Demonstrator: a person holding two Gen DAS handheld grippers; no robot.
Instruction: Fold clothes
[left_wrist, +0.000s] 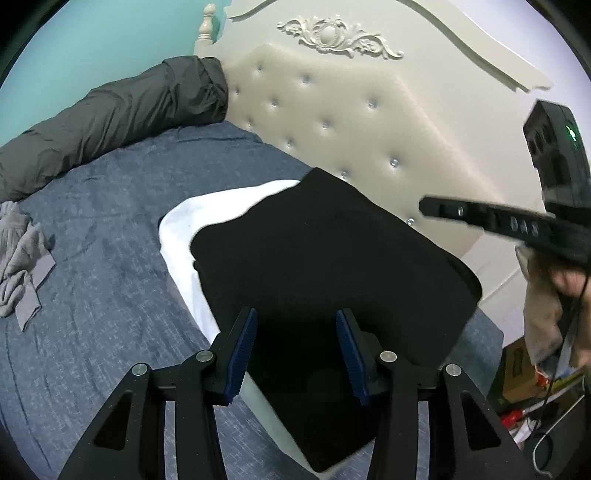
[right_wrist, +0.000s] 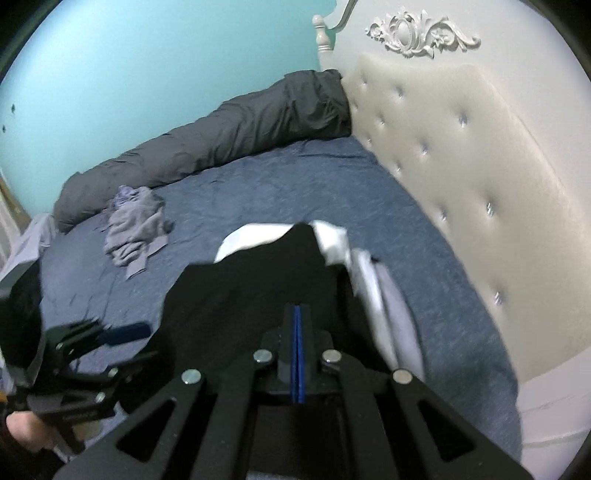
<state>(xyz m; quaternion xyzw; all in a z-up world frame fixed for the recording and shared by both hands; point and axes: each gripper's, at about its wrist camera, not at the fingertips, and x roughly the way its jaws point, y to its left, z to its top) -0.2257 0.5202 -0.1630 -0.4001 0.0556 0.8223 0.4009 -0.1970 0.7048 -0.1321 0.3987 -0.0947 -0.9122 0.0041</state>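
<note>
- Left wrist view: left claw (left_wrist: 295, 350), matte black w/ ribbed blue pads, is released; its jaws stand apart over the folded black garment (left_wrist: 332, 258), not pressing it.
- Black garment: soft, flat, roughly square, lying on a smooth white garment (left_wrist: 177, 240) that peeks out at its left edge, both on the bed (left_wrist: 110, 221).
- Bed cover is blue, slightly crinkled. Crumpled grey cloth (left_wrist: 22, 258) lies at far left; dark grey bolster (left_wrist: 110, 118) runs along the wall; cream tufted headboard (left_wrist: 332, 110) w/ shiny studs.
- Right wrist view (blurry): right claw (right_wrist: 297, 354) clenched, blue pads meeting, nothing visibly between.
- Black garment (right_wrist: 258, 288) just ahead of it; white layers (right_wrist: 369, 280) stick out on the right.
</note>
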